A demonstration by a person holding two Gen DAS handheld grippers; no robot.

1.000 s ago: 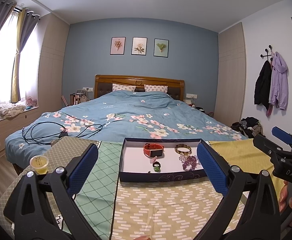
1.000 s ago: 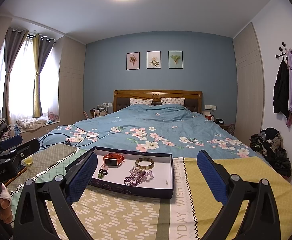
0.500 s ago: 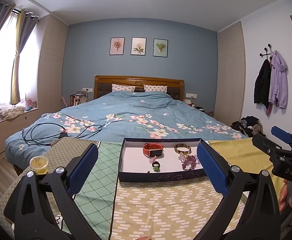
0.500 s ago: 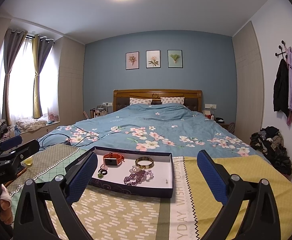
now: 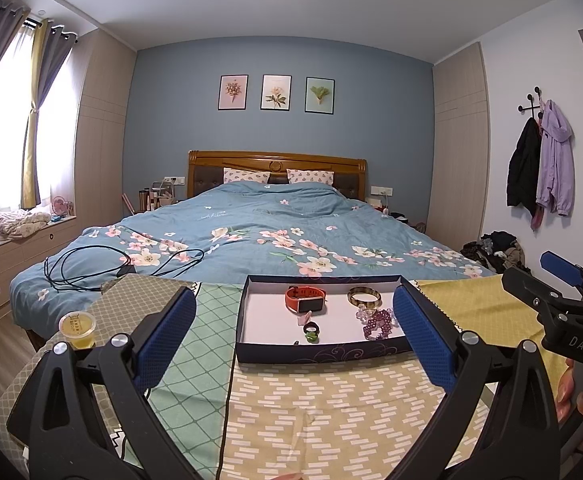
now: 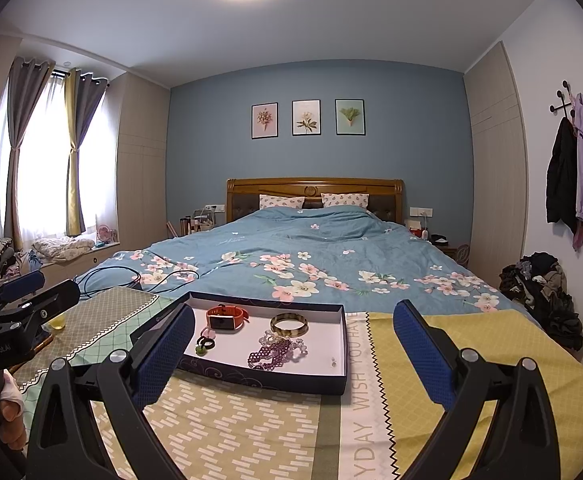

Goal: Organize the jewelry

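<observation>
A dark blue tray (image 5: 323, 351) with a white floor sits on the cloth-covered table, also in the right wrist view (image 6: 275, 380). In it lie an orange smartwatch (image 5: 305, 298) (image 6: 227, 318), a brown bangle (image 5: 364, 297) (image 6: 289, 324), purple bead bracelets (image 5: 377, 323) (image 6: 275, 354), a green and black ring (image 5: 311, 332) (image 6: 203, 345) and a tiny earring (image 6: 333, 361). My left gripper (image 5: 293, 338) is open and empty, just short of the tray. My right gripper (image 6: 293, 352) is open and empty, held to the tray's right; it also shows in the left wrist view (image 5: 563, 300).
A small cup of yellow liquid (image 5: 77, 330) stands at the table's left edge. Patchwork cloths cover the table (image 5: 331, 416). The bed (image 5: 251, 240) with a black cable (image 5: 91, 268) lies behind. A clothes pile (image 6: 543, 292) sits on the floor at right.
</observation>
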